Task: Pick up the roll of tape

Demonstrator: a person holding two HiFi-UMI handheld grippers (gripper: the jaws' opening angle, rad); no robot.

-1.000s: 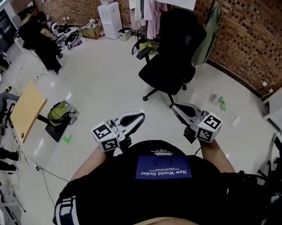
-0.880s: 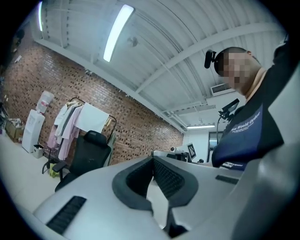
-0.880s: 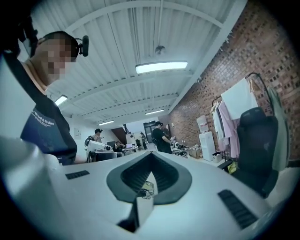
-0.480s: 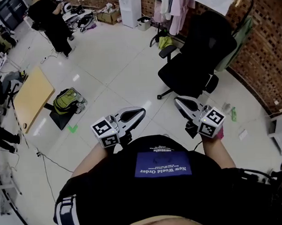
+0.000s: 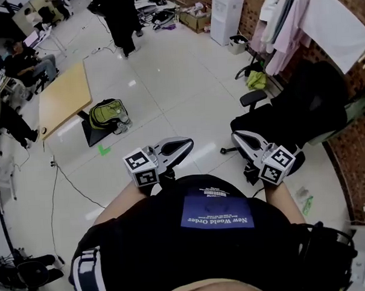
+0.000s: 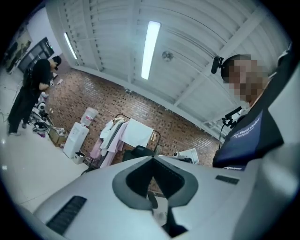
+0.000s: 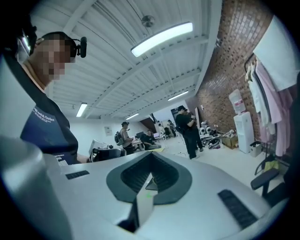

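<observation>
Standing on a pale tiled floor (image 5: 167, 70), a person in a dark shirt (image 5: 217, 243) is holding two tools out level in front of the body. The left tool (image 5: 187, 146) is pointing toward the upper right of the head view, with its marker cube (image 5: 141, 168) sitting close to the shirt. In the left gripper view its jaws are meeting at the tips with nothing between them. The right tool (image 5: 236, 136) is pointing toward the upper left, its own cube (image 5: 277, 165) also near the shirt. In the right gripper view its jaws are likewise pressing together and gripping nothing. Both tools are hanging over bare floor, apart from each other.

A black office chair (image 5: 302, 115) is standing just beyond the right tool, in front of a rack of hanging clothes (image 5: 286, 29) and a brick wall (image 5: 358, 152). A yellow-green backpack (image 5: 107, 113) is lying on the floor beyond the left tool, beside a tan board (image 5: 63, 99). A white water dispenser (image 5: 226, 16) is standing by the wall. No view is showing the roll of tape, so its place cannot be told.
</observation>
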